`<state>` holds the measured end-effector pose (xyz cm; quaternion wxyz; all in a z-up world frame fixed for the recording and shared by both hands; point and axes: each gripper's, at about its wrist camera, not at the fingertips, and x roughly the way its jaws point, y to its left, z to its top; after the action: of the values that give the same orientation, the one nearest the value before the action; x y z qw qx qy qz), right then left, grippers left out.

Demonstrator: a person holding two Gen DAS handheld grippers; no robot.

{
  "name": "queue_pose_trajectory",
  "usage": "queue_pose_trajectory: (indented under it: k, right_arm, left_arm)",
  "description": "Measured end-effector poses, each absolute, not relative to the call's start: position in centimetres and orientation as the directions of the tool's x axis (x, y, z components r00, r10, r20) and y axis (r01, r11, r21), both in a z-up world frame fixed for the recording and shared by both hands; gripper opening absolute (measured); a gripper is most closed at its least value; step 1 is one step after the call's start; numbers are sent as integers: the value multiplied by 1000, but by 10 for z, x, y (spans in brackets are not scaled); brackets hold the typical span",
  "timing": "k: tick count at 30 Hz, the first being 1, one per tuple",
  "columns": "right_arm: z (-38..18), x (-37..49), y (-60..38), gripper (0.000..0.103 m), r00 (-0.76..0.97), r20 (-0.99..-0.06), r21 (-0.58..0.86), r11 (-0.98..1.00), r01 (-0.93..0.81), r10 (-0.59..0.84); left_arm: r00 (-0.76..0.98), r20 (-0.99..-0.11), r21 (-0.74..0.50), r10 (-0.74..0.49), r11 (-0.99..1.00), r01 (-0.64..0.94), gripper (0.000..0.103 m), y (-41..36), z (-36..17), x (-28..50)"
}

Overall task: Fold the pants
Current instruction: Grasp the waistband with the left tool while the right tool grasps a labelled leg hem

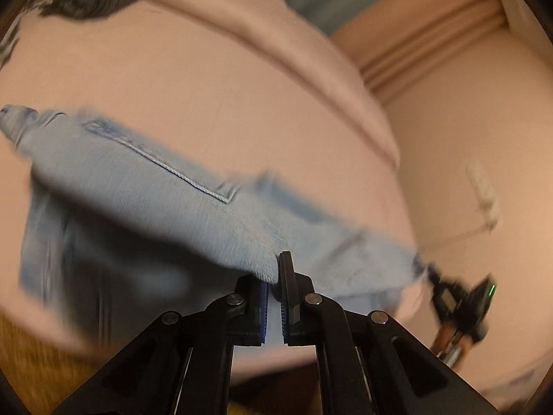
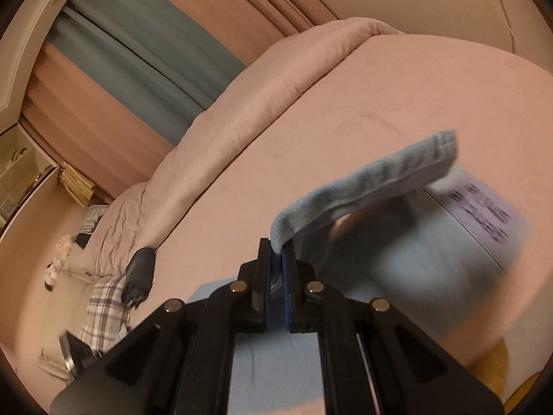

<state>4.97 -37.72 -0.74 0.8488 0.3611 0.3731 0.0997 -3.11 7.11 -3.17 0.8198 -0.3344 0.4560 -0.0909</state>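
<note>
Left gripper [image 1: 273, 276]: jaws pressed together on an edge of the pants [image 1: 145, 186], pale blue denim, lifted off the bed [image 1: 214, 79]. Cloth runs away from the jaws to the left and up, long axis slanting across the frame; a stitched pocket edge shows. Right gripper [image 2: 275, 250]: jaws pinching another edge of the same pants, strip rising to the upper right. Both hands hold; neither is nearer. Next move likely turns on carrying both held edges level over the bed. Left view alone shows the other gripper at the cloth's far right corner; right view alone shows a printed label and the rumpled duvet [image 2: 221, 110] beyond.
</note>
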Motion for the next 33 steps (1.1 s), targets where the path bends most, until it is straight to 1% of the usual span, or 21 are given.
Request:
queue_pose_trajectory:
  k: [3, 5, 7, 8, 9, 10, 11, 12, 13, 15, 17, 18, 19, 20, 21, 22, 23, 29, 31, 33]
  right_arm:
    - [-41, 31, -381, 6, 632, -639, 673, 717, 184, 438]
    - [-74, 26, -383, 7, 579, -669, 687, 685, 242, 466]
    - [-97, 24, -385, 11, 538, -687, 694, 661, 286, 488]
    - [-104, 25, -387, 13, 537, -685, 700, 651, 296, 493]
    - [-105, 25, -389, 19, 540, -683, 702, 646, 300, 492]
    - [-104, 25, -393, 33, 555, -682, 699, 647, 305, 476]
    - [-101, 25, -397, 50, 575, -685, 688, 656, 310, 447]
    - [-96, 23, -402, 55, 605, -686, 672, 669, 316, 403]
    - [-94, 24, -408, 57, 628, -680, 668, 673, 317, 379]
    - [-97, 30, -418, 57, 641, -668, 681, 656, 324, 377]
    - [-106, 39, -425, 55, 621, -694, 668, 650, 363, 365]
    - [-106, 41, -425, 51, 615, -705, 655, 658, 371, 353]
    - [-105, 43, -425, 33, 607, -724, 628, 677, 385, 327]
    - [-100, 45, -423, 10, 598, -746, 593, 701, 396, 293]
    - [-93, 48, -420, 5, 593, -762, 560, 726, 400, 261]
    - [-87, 48, -419, 5, 598, -764, 547, 736, 400, 242]
    - [-80, 50, -416, 5, 605, -761, 542, 742, 395, 234]
    - [-32, 49, -411, 4, 638, -758, 447, 821, 354, 138]
    - [-27, 53, -417, 4, 661, -736, 466, 818, 339, 145]
    - [-28, 70, -425, 4, 665, -721, 508, 802, 314, 196]
  left_arm:
    - [510, -711, -663, -484, 704, -255, 4, 80, -69, -45]
    - [499, -735, -652, -460, 681, -333, 6, 91, -81, -48]
    - [513, -738, -646, -438, 678, -351, 13, 96, -79, -50]
    - [535, -735, -645, -418, 675, -359, 24, 104, -74, -52]
    - [556, -734, -637, -390, 678, -366, 35, 109, -68, -51]
    - [583, -742, -611, -330, 691, -387, 41, 119, -60, -52]
    - [599, -746, -595, -291, 695, -404, 48, 124, -59, -55]
    - [626, -746, -576, -226, 691, -437, 52, 137, -53, -59]
    - [638, -744, -572, -199, 684, -453, 53, 142, -50, -59]
    - [661, -731, -577, -172, 672, -463, 53, 160, -51, -50]
    - [659, -724, -593, -204, 673, -442, 53, 173, -56, -43]
    - [654, -728, -590, -208, 676, -442, 45, 174, -58, -40]
    - [648, -734, -581, -204, 683, -442, 32, 176, -59, -37]
    - [637, -745, -564, -200, 698, -440, 10, 176, -60, -32]
    - [626, -752, -556, -207, 709, -434, 10, 172, -62, -27]
    - [623, -756, -548, -199, 714, -436, 10, 172, -61, -26]
    - [617, -770, -526, -164, 711, -467, 9, 166, -62, -25]
    - [620, -762, -543, -189, 707, -452, 9, 164, -53, -18]
    - [615, -767, -530, -185, 722, -444, 9, 162, -53, -9]
    - [611, -772, -511, -172, 740, -438, 8, 156, -53, 5]
